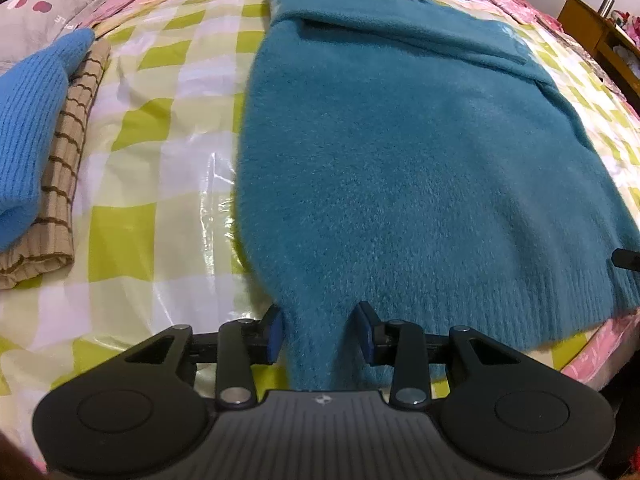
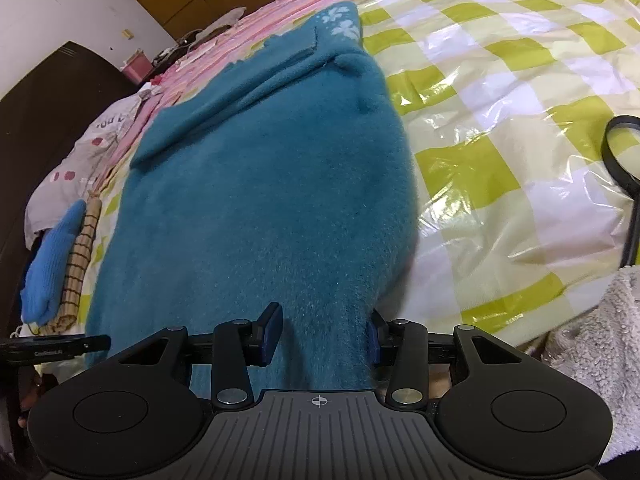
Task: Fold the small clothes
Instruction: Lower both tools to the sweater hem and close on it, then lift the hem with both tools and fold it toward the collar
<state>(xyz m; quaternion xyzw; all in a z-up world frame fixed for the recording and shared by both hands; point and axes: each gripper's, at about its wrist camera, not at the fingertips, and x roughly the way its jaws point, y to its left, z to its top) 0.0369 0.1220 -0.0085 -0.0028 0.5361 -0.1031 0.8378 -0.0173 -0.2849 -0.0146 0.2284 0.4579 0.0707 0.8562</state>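
Note:
A fuzzy teal sweater (image 1: 400,152) lies flat on the green-checked plastic sheet (image 1: 160,128) of the bed, sleeves folded across its upper part. My left gripper (image 1: 320,330) is shut on the sweater's near hem at its left corner, with fabric bunched between the blue pads (image 1: 275,332). My right gripper (image 2: 320,334) is shut on the sweater (image 2: 260,184) at the hem's right corner. The hem is lifted slightly at both grips. The right gripper's tip shows at the right edge of the left wrist view (image 1: 626,258).
A folded blue knit (image 1: 28,120) sits on a folded brown striped garment (image 1: 68,168) at the left. A pillow (image 1: 48,4) lies beyond. A white fluffy cloth (image 2: 600,352) and a black stand (image 2: 628,184) are at the right. The bed edge (image 1: 600,344) is close.

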